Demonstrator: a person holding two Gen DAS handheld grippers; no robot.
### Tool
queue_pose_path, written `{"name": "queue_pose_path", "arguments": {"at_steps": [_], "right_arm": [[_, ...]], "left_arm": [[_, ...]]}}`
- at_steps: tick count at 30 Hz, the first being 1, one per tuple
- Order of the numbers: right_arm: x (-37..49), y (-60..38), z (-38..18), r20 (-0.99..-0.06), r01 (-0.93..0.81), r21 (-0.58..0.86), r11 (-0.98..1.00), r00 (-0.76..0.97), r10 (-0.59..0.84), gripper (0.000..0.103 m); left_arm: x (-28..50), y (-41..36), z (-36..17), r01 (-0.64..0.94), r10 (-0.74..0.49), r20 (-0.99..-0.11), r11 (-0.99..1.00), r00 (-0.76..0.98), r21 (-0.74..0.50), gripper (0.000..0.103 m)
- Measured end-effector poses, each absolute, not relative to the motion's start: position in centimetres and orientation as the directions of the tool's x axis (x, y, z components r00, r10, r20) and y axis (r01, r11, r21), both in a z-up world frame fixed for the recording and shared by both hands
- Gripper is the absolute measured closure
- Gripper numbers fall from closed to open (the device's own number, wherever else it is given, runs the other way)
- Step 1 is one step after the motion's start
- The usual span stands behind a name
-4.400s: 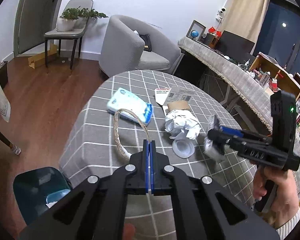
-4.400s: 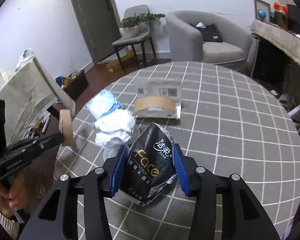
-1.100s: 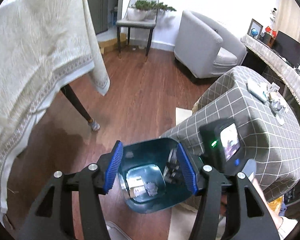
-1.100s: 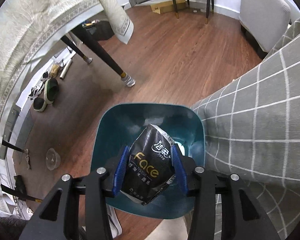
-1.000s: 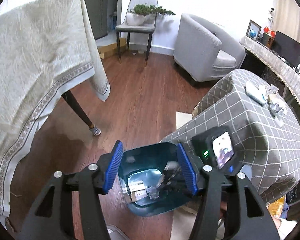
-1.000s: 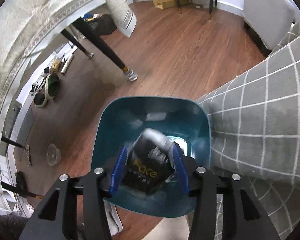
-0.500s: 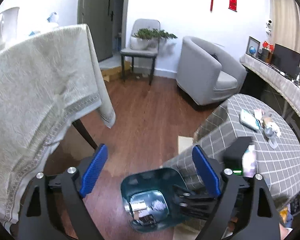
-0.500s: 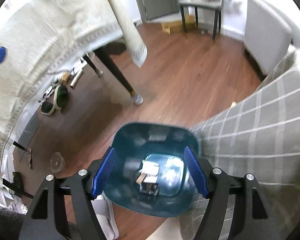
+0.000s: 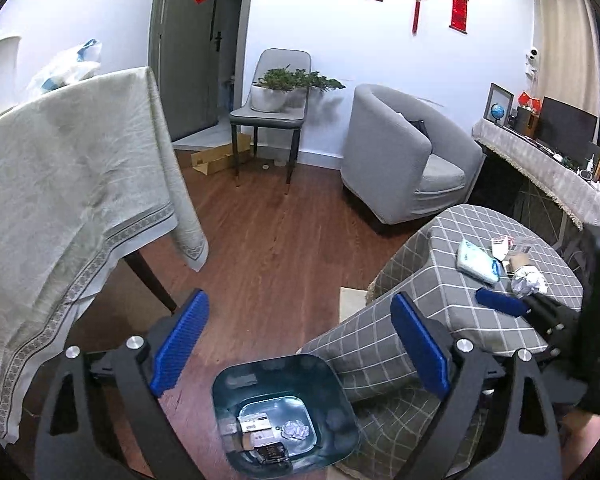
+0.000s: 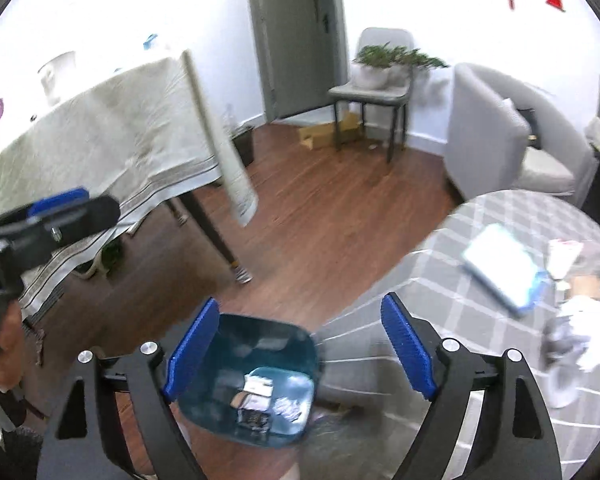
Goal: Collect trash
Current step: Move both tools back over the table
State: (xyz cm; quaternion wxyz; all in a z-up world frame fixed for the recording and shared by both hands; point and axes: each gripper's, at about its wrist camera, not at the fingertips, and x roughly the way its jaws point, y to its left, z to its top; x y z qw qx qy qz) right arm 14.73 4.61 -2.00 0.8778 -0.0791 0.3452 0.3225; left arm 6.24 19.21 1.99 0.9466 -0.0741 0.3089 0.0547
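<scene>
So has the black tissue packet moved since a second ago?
Yes. It left the right tongs, now open, and lies down inside the teal bin, at the bottom among other trash.

Bright indoor light, heavy fisheye warp w/ dark corners; right view overexposed & motion-blurred, left sharp.

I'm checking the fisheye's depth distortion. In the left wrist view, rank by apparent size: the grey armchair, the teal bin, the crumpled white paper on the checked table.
1. Grey armchair
2. Teal bin, though its nearness inflates it
3. Crumpled white paper
</scene>
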Motion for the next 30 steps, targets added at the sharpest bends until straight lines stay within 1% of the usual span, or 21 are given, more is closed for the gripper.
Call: {"name": "queue_pose_path", "arguments": {"at_steps": [8,17,24,30], "right_arm": [[15.7,-0.9,-0.5,-0.635,-0.544,0.057,0.837,0.627,0.451,0.015],[16.9,-6.5,0.2,-0.623,-0.450,0.011,0.893,0.695,0.358,0.012],[18.2,-9.4,-0.1,-0.633,-0.397,-0.004,0.918,0.711,0.305,0.012],[19.6,-11.1,-1.0,-0.661,-0.375,0.025,0.927,0.690,0.297,0.012]], "left_arm": [[8.0,16.9,1.7,-0.125,0.019,-0.589,0.982,0.808,-0.140,0.008],[9.5,13.3,1.7,-0.063,-0.025,-0.583,0.989,0.812,-0.130,0.008],[11.0,11.1,1.5,-0.016,-0.065,-0.577,0.991,0.814,-0.134,0.007],[12.6,8.3,1.0,0.049,-0.102,-0.583,0.993,0.806,-0.105,0.007]]}}
